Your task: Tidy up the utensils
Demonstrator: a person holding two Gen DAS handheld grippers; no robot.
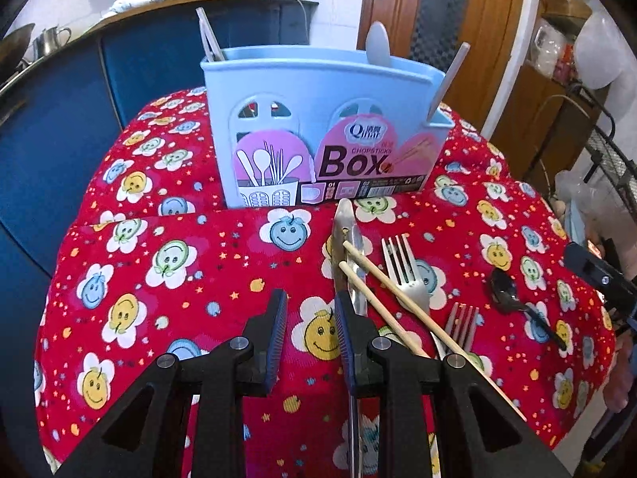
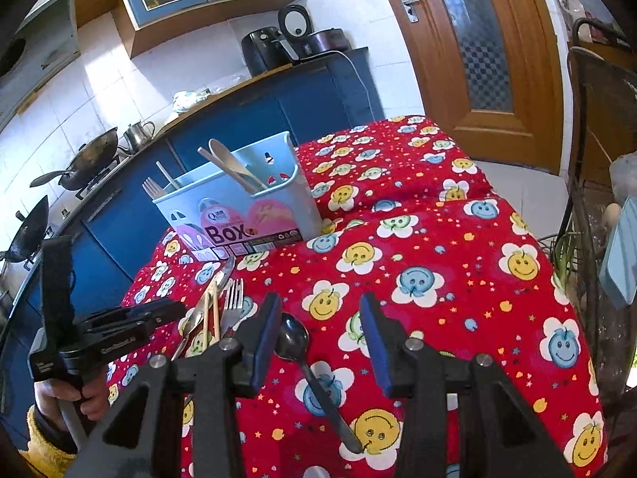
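Observation:
A light blue chopsticks box [image 1: 318,91] stands on the red smiley tablecloth [image 1: 191,263] with spoons and chopsticks inside; it also shows in the right wrist view [image 2: 239,203]. On the cloth lie a knife [image 1: 345,247], two wooden chopsticks [image 1: 382,279], two forks [image 1: 404,267] and a dark spoon [image 1: 503,292]. My left gripper [image 1: 310,310] is open and empty, just left of the knife. My right gripper [image 2: 320,320] is open over the dark spoon [image 2: 294,338], whose bowl lies by the left finger.
A blue kitchen counter [image 2: 223,119] with woks, a kettle and appliances runs behind the table. A wooden door [image 2: 477,40] is at the back right. A wire rack [image 2: 589,199] stands at the table's right edge.

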